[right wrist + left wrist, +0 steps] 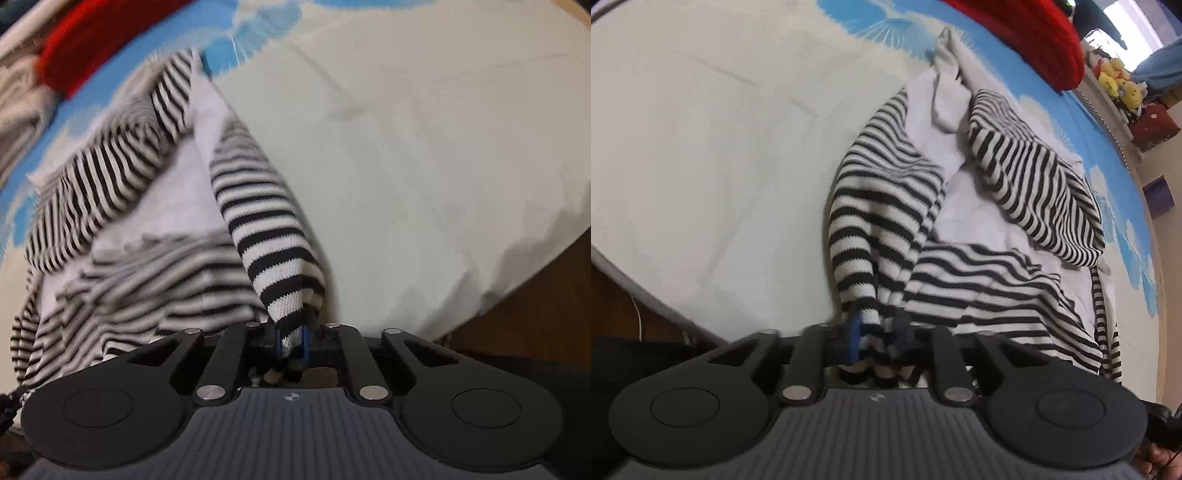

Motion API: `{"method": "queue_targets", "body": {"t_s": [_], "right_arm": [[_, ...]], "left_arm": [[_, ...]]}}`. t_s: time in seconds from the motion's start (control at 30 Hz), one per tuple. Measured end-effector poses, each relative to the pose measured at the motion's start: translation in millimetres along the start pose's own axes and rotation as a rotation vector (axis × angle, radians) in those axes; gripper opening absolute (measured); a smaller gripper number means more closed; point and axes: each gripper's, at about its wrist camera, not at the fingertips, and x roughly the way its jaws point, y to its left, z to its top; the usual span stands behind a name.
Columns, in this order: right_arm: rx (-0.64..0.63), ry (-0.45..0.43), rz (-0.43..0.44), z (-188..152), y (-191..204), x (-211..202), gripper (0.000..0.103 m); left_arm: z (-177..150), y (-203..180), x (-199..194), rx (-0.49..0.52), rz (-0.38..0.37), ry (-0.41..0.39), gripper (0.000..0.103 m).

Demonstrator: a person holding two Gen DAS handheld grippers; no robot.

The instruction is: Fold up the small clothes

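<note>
Left claw: the left gripper (877,338) is clenched on the striped sweater (886,206), a bunch of black-and-white knit pinched between its blue-edged fingers (854,334) at 6 o'clock of the left wrist view.
Right claw: the right gripper (291,341) is clamped on a striped corner of the same sweater (266,236), the cloth squeezed to a narrow point between the fingers (306,341).
Sweater, left view: from the grip the knit rises toward 12 o'clock as a taut band, then spreads to 3 o'clock in rumpled folds over the bed.
Sweater, right view: a tight striped strip runs up from the grip toward 11 o'clock; the rest sags in blurred folds toward 9 o'clock.
White cloth: a white cloth (945,92) shows between the striped folds; whether it is a lining or a separate piece, I cannot tell.
Bed: a pale sheet (713,147) fills 9 to 12 o'clock in the left view, and 1 to 4 o'clock in the right view (424,147), with a blue and white printed part (1052,110) under the sweater.
Red knit: a red knit item (1027,33) lies at 1 o'clock, beyond the sweater.
Toys: yellow plush toys (1119,79) sit at 2 o'clock, past the bed's edge.
</note>
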Motion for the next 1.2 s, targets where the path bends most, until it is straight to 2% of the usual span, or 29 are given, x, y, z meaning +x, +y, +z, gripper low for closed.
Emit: {"method": "queue_targets", "body": {"t_s": [0.07,0.13,0.2,0.4,0.53,0.6,0.67,0.7,0.73,0.77,0.8,0.9,1.07,1.2], "right_arm": [[0.005,0.015,-0.003,-2,-1,2,0.025],[-0.001,0.013,-0.031,-4,-1,3,0.036],[0.003,0.022,-0.035,-2,0,5,0.036],[-0.039,0.019,-0.036,-4,9,9,0.036],[-0.037,0.017,-0.025,-4,6,8,0.036],[-0.039,0.015,-0.025,-4,6,8,0.036],[-0.053,0.009,-0.027,-5,8,8,0.031],[-0.061,0.006,-0.022,-6,10,8,0.023],[-0.065,0.005,-0.016,-6,11,8,0.015],[-0.068,-0.001,-0.01,-6,12,7,0.013],[-0.069,-0.011,-0.007,-6,12,5,0.01],[-0.058,-0.057,0.027,-3,12,-5,0.008],[-0.058,-0.193,0.131,7,16,-54,0.007],[-0.039,-0.273,0.241,11,12,-111,0.006]], "left_arm": [[-1,2,0,0.001,0.031,-0.005,0.032],[3,7,3,-0.032,0.02,0.01,0.033],[4,9,4,-0.055,0.004,0.015,0.033],[-2,5,6,-0.009,0.04,0.015,0.034],[-2,10,5,-0.05,0.036,0.013,0.035],[-3,7,7,-0.027,0.046,0.017,0.035],[-4,4,8,-0.003,0.055,0.017,0.035],[-4,3,8,0.006,0.057,0.016,0.032],[-4,2,9,0.01,0.05,0.015,0.026],[-4,1,8,0.015,0.032,0.012,0.011],[-3,-1,6,0.026,0.024,0.001,0.008],[-1,-14,-14,0.1,0.031,-0.073,0.007],[7,-39,-76,0.21,-0.066,-0.185,0.007],[6,-47,-128,0.253,-0.135,-0.193,0.007]]}}
